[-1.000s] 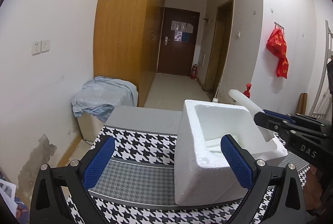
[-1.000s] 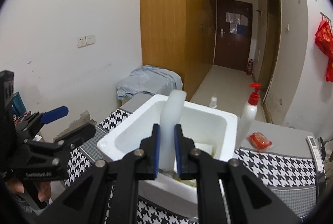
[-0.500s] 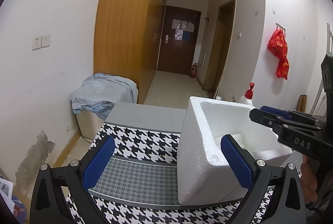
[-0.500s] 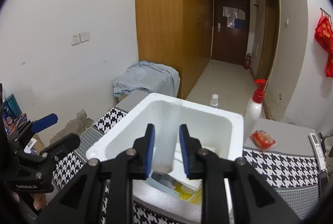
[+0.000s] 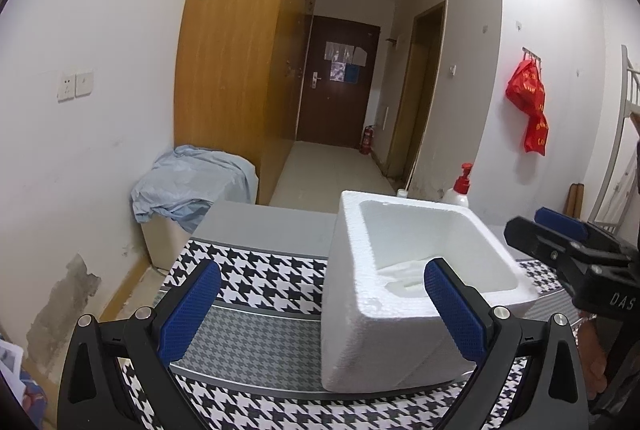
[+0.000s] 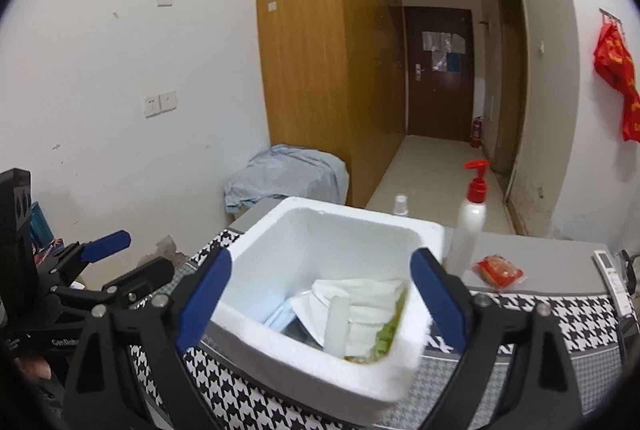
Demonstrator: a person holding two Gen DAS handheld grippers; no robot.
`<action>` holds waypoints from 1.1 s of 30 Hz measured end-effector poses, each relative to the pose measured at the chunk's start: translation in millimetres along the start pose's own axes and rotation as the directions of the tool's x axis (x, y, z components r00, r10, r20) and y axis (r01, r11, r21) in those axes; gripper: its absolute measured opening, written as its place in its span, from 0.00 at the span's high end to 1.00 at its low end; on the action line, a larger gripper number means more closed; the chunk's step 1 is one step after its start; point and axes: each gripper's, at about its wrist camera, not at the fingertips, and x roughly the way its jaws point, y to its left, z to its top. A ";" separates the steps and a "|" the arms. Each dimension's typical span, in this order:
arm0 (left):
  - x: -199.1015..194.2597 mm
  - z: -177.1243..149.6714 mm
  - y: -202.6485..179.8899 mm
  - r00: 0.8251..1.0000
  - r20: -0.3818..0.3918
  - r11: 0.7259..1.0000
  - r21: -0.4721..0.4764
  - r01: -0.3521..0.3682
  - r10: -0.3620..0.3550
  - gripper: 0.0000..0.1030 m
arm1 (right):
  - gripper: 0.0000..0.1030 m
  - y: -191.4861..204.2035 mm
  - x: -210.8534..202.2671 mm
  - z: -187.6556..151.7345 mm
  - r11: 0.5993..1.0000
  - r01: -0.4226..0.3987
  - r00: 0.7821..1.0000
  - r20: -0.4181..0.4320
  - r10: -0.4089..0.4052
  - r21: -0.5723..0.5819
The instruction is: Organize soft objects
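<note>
Released since a second ago, white foam tube (image 6: 336, 324) now lies inside foam box (image 6: 320, 226) at frame center atop white cloths (image 6: 360, 294), right gripper (image 6: 320, 300) jaws opening wide around nothing, left gripper (image 5: 320, 314) wide and empty, pump bottle (image 6: 468, 226) behind box.

Foam box (image 6: 320, 318) sits on the bench (image 6: 520, 314) right ahead of the right hand-held gripper (image 6: 320, 294), tube (image 6: 336, 326) and cloths (image 6: 360, 294) inside; pump bottle (image 6: 468, 222) and packet (image 6: 498, 270) beyond, to its right.
</note>
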 end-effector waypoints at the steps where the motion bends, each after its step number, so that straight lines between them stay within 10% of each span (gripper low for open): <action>1: -1.6 -0.1 -2.9 1.000 -0.001 1.000 0.002 0.002 -0.002 0.01 | 0.09 -0.9 -4.0 -0.8 1.000 0.014 1.000 0.002 -0.014 -0.001; 33: -89.8 -23.0 -110.2 0.991 0.090 0.988 0.122 0.090 -0.102 0.01 | 0.00 -34.4 -135.7 -47.9 0.986 0.129 0.983 0.118 -0.142 0.106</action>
